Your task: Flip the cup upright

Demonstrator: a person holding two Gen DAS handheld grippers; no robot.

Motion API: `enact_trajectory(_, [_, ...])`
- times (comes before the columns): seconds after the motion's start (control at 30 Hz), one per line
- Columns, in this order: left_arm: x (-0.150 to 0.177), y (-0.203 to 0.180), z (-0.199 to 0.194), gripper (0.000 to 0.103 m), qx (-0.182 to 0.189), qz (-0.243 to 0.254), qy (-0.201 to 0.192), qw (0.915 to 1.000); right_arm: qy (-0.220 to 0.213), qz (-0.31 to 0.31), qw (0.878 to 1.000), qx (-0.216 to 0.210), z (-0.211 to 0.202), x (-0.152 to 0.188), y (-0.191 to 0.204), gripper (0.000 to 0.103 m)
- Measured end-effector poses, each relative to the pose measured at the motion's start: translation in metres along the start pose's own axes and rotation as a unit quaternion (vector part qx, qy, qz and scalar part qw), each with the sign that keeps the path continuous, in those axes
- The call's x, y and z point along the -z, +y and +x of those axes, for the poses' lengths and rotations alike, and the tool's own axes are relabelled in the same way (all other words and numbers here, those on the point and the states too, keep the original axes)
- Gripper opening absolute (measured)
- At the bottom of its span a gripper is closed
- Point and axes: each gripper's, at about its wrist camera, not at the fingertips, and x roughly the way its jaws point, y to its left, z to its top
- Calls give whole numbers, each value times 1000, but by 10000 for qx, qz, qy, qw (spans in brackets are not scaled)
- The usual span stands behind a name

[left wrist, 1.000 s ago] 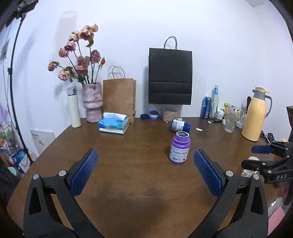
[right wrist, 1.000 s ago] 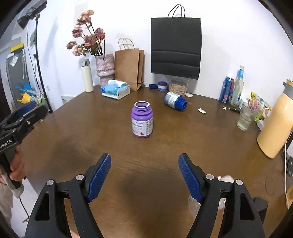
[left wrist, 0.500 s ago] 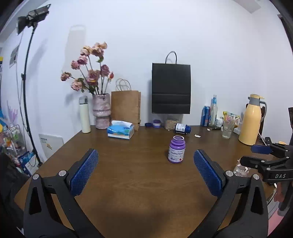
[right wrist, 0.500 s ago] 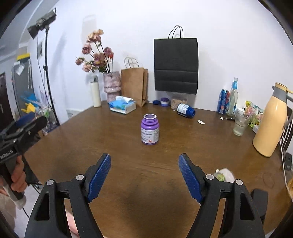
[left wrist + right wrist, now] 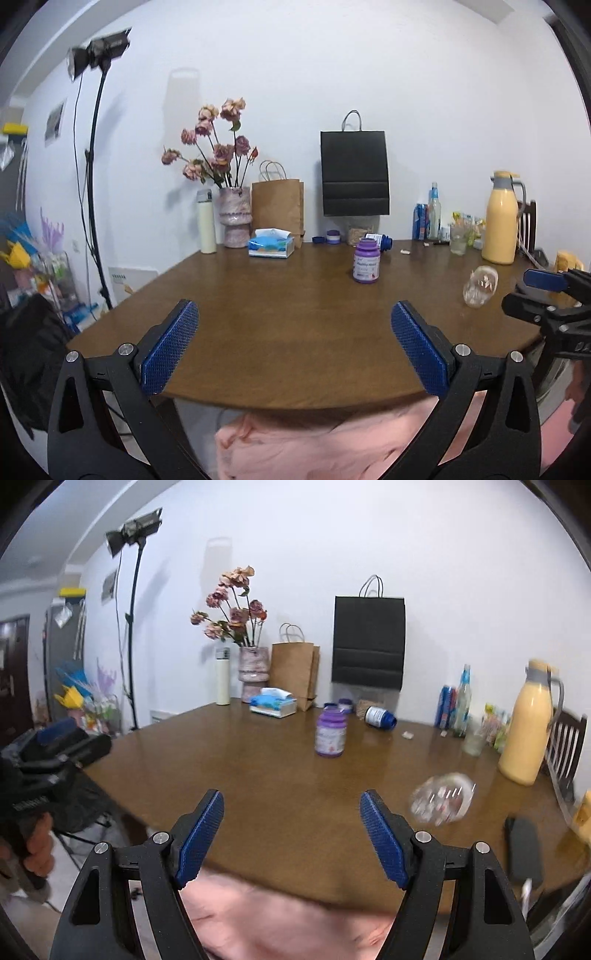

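Observation:
A clear plastic cup (image 5: 442,799) lies on its side on the brown table (image 5: 277,782), near the front right; it also shows in the left wrist view (image 5: 480,286) at the right. My right gripper (image 5: 291,830) is open and empty, held at the table's near edge, with the cup just right of its right finger. My left gripper (image 5: 293,347) is open and empty over the near edge, far left of the cup. The right gripper also shows in the left wrist view (image 5: 546,295), just right of the cup.
A purple jar (image 5: 331,731) stands mid-table, a blue-capped bottle (image 5: 380,717) lies behind it. A yellow thermos (image 5: 528,723), a glass (image 5: 474,738), bottles, paper bags, a tissue box (image 5: 273,703) and a flower vase (image 5: 253,674) line the back. A black phone (image 5: 524,847) lies front right.
Both grippers have pulled back toward the table's near edge and dropped lower. The lying cup has come into clear view on the right. Both stay open.

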Motion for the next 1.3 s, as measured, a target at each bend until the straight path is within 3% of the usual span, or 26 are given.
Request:
enact_trajectory(0.17, [14,5,-18,103,241,-250,277,9990,82,726,9962,-475,-20,33,1,81])
enact_trajectory(0.5, [13,-3,-34,103,238,-72,-54,9997,-78,451,9985,-294,-32,36,8,81])
enact_trajectory(1.3, [13,-1,-33,103,236,-92,-78,9996,-92,510,9984,-204,-33,35,10,81])
